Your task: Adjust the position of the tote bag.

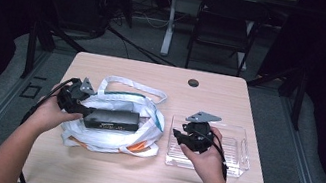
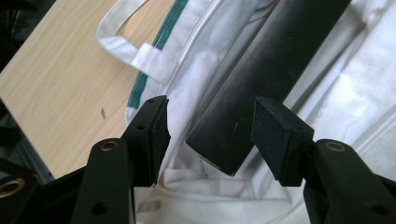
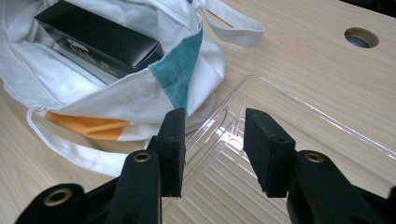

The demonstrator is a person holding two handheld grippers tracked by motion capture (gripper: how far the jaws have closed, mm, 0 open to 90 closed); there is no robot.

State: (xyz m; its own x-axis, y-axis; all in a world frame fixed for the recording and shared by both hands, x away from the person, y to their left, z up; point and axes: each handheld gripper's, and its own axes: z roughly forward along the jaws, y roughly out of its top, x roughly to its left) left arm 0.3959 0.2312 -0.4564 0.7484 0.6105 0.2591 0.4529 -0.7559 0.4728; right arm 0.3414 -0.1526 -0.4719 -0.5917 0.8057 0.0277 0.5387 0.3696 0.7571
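A long black box (image 1: 111, 119) lies in the mouth of a white tote bag (image 1: 107, 137) on the left half of the wooden table (image 1: 146, 175). The left gripper (image 2: 210, 133) sits at the box's near end, jaws spread either side of that end, pads clear of it. The right gripper (image 3: 212, 140) hovers over a clear plastic tray (image 3: 299, 121) just beside the bag, jaws apart with nothing between them.
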